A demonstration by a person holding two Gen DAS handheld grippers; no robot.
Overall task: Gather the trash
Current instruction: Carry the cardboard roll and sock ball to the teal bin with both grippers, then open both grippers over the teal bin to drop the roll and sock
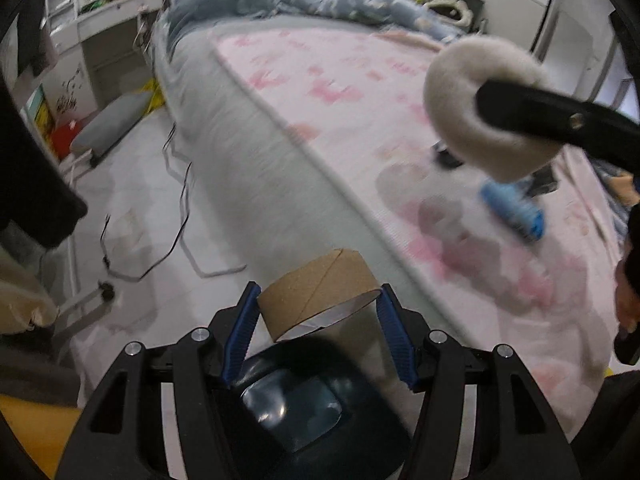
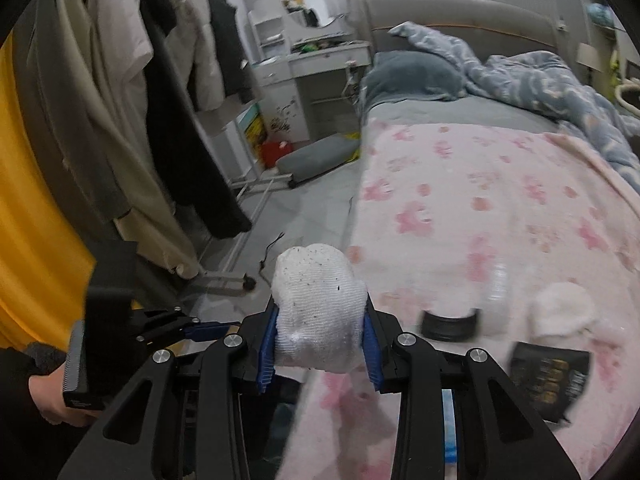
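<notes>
While a pink flower-print blanket [image 2: 480,216] is covering most of a bed [image 1: 248,152] in a cluttered bedroom, two sets of tongs are hovering over the bed's near edge. A blue quilt [image 2: 552,80] is lying bunched near the headboard, coats [image 2: 120,100] are hanging on a rack to the left, and a white dresser [image 2: 312,52] is standing against the far wall. Black cables [image 1: 176,216] are trailing over the pale floor beside the bed.

The left tongs [image 1: 318,320] are gripping a cardboard tube [image 1: 316,296] across its width; its long axis is running away from the camera, tilting up and to the right, with the open end facing the camera. Just beneath it, a dark bin [image 1: 296,396] is sitting.

The right tongs [image 2: 320,336] are pinching a white speckled sock [image 2: 320,304], bunched into a lump and standing up above the pads.

On the blanket, a blue bottle [image 1: 512,212], a black lid [image 2: 450,322], a dark packet [image 2: 550,380] and another white bundle [image 2: 560,316] are lying near one another.
</notes>
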